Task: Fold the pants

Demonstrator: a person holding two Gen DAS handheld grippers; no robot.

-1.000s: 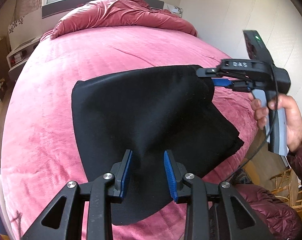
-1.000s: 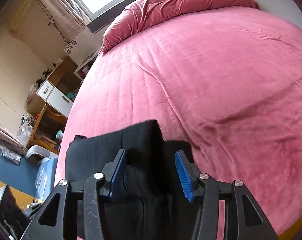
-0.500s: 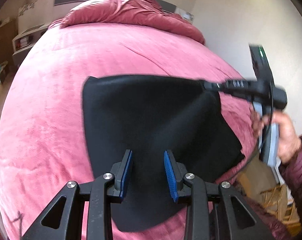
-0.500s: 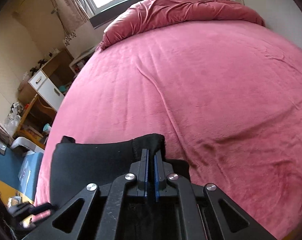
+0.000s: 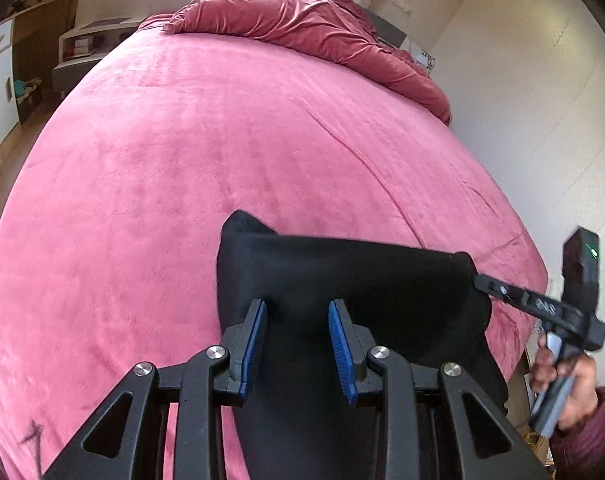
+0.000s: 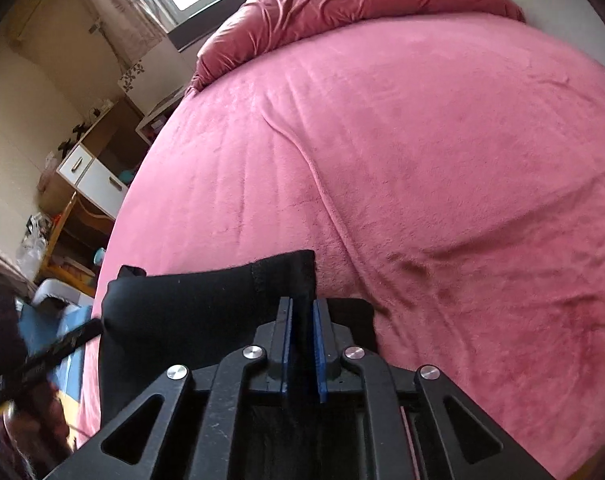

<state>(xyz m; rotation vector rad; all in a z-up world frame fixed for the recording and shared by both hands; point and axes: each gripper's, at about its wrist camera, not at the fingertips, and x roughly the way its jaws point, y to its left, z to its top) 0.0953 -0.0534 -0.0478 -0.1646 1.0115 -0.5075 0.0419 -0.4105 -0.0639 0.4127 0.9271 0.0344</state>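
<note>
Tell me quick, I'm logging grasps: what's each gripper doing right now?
Left gripper: closed on a bunch of the pants.
Right gripper: jaws just closed, then eased slightly; clamped on the pants.

The pants (image 5: 354, 276) are matt black cloth, smooth and dense, with a stitched hem seam seen from the right wrist. The bedspread (image 5: 206, 160) is pink plush fleece, soft and faintly ribbed; the duvet (image 5: 302, 24) is darker red cloth with a slight sheen. Both grippers, left (image 5: 298, 346) and right (image 6: 302, 346), are matt black plastic with shiny metal screws and ridged blue pads (image 5: 340, 354). The cabinet (image 6: 92, 178) looks like wood with glossy white fronts.
</note>
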